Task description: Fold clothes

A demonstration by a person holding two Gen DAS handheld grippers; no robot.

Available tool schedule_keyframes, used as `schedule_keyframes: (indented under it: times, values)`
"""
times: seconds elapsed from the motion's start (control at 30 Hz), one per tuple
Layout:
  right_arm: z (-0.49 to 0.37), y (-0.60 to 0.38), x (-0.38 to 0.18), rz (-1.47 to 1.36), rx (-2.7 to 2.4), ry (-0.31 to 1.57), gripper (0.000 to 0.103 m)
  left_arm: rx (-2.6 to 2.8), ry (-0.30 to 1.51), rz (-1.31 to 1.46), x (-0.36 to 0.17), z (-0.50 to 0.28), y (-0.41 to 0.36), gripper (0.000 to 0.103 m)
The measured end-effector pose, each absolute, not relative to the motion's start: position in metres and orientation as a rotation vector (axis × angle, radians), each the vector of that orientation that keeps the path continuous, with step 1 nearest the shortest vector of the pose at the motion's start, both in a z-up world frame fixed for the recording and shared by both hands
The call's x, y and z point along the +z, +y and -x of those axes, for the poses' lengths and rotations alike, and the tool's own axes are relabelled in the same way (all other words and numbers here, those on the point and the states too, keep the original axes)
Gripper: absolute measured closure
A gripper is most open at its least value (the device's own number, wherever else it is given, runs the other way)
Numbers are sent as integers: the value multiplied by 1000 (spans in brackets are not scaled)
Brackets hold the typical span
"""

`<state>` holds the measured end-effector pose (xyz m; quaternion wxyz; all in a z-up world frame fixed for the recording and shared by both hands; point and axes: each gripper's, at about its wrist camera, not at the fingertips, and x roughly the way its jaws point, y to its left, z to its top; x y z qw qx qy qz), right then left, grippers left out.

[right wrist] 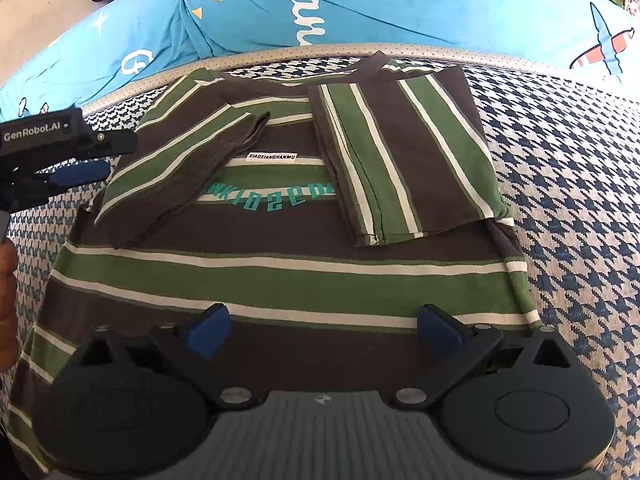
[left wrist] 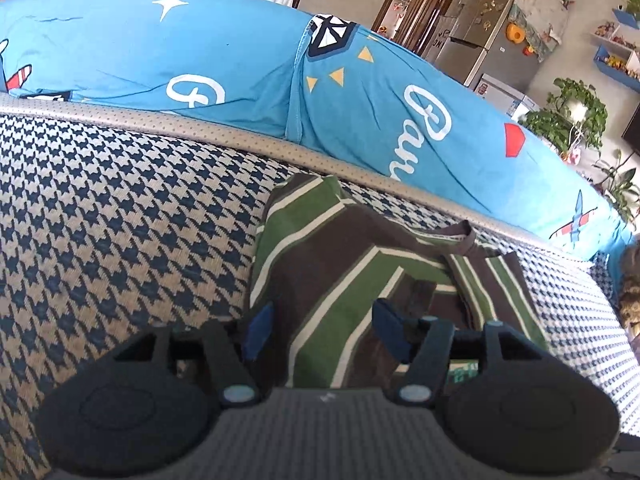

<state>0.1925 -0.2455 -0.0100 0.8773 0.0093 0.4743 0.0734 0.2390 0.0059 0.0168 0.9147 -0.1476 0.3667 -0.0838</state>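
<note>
**Ana:** Closest to the lens in the right wrist view, the right gripper (right wrist: 324, 330) stands wide, its blue pads well apart and nothing between them. It hovers over the hem end of the striped shirt (right wrist: 280, 272).

**Ben:** And where does the shirt sit overall?

**Ana:** Flat on the houndstooth sofa seat (right wrist: 568, 184), printed side up, both sleeves already turned in over the chest. Its long axis runs straight away from the right gripper: hem nearest, collar (right wrist: 376, 64) at the far end, close to the grey piping below the blue cushions (right wrist: 400, 8).

**Ben:** The other hand?

**Ana:** The left gripper (left wrist: 326, 330) comes in from the shirt's left side, by the folded left sleeve (right wrist: 180, 176). Its jaws are partly open, with the shirt's edge lying beneath the gap between them and neither pad pressing on the cloth. I'd call that empty.

**Ben:** So what does the coming fold hinge on?

**Ana:** My judgement: hem to collar, along that long axis. The right gripper is nearer the hem and already lined up with it; the left would need to drop back to the hem's other corner so both lift evenly.
</note>
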Motion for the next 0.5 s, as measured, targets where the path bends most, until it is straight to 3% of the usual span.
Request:
schedule_keyframes:
  times: [0.5]
  values:
    - [-193, -242, -13, 4, 148, 990, 0, -97, 777, 252, 10, -216, 34, 45]
